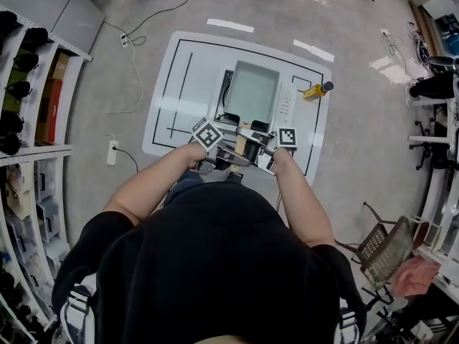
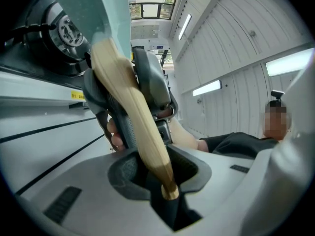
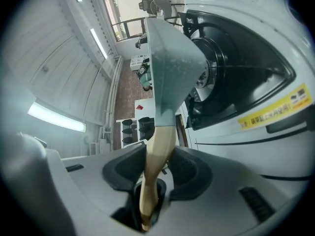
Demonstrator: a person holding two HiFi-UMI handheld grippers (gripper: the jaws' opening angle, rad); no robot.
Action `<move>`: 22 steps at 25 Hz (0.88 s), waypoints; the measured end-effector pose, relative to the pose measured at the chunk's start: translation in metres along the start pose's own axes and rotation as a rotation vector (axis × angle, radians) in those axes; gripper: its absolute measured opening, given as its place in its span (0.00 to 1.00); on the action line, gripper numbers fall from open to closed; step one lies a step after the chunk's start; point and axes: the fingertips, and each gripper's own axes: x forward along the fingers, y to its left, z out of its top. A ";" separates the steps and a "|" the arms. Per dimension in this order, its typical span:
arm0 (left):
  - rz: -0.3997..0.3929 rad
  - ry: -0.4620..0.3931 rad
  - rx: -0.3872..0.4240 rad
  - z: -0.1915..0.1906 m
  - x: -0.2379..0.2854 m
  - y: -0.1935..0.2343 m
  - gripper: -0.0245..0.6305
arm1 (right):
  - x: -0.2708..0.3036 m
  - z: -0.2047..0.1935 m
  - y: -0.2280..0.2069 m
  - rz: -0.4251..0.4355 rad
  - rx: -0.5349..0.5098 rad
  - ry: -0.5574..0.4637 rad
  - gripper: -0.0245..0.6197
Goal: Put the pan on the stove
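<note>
A pale green square pan (image 1: 251, 92) with a wooden handle (image 1: 240, 145) is over the white portable stove (image 1: 287, 107) on the white table (image 1: 179, 84). Whether it rests on the burner I cannot tell. Both grippers hold the handle side by side. My left gripper (image 1: 215, 147) (image 2: 162, 176) is shut on the handle (image 2: 133, 112). My right gripper (image 1: 262, 149) (image 3: 147, 195) is shut on the handle (image 3: 157, 151) too. The pan's body (image 3: 172, 58) rises beside the black burner (image 3: 231, 68); the left gripper view also shows that burner (image 2: 69, 33).
A yellow oil bottle (image 1: 317, 90) lies on the table right of the stove. Shelves with dark objects (image 1: 21, 63) stand at the left. A power strip (image 1: 112, 151) and cables lie on the floor. A wire basket (image 1: 384, 246) stands at the lower right.
</note>
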 end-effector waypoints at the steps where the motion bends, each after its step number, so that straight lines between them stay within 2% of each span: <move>1: 0.001 0.001 -0.006 -0.001 0.000 0.002 0.19 | 0.000 -0.001 -0.002 0.001 0.007 0.000 0.26; 22: 0.003 0.010 -0.051 -0.008 0.003 0.028 0.19 | -0.002 -0.001 -0.032 -0.016 0.060 -0.008 0.25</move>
